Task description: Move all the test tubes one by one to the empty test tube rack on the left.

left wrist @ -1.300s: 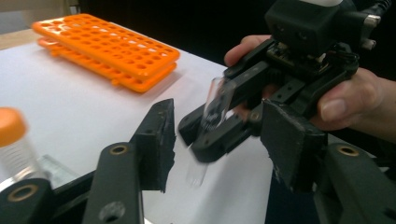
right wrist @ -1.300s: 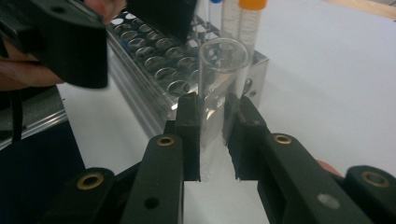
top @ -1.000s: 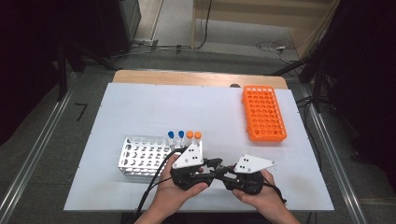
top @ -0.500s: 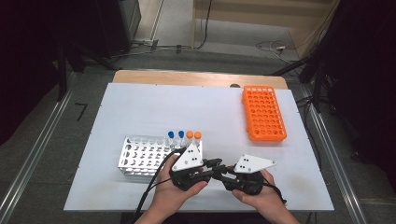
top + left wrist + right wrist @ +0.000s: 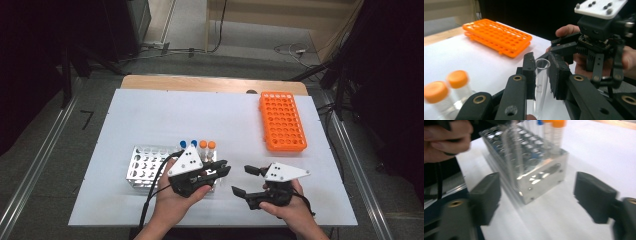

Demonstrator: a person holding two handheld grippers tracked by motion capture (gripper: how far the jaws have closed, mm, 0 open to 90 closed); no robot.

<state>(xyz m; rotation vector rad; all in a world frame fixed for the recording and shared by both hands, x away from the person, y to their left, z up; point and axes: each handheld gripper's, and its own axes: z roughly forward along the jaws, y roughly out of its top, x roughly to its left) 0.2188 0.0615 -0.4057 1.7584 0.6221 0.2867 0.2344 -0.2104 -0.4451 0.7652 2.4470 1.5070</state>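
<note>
left gripper [image 5: 541, 72] pinching clear tube [image 5: 540, 82], right gripper [image 5: 246, 181] spread, metal rack [image 5: 145, 167] beside.

Tube [image 5: 541, 82] in left gripper [image 5: 541, 75]

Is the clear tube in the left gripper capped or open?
Open: the clear tube between the left gripper jaws shows a bare round rim with no cap, unlike the orange-capped tubes beside it.
</note>
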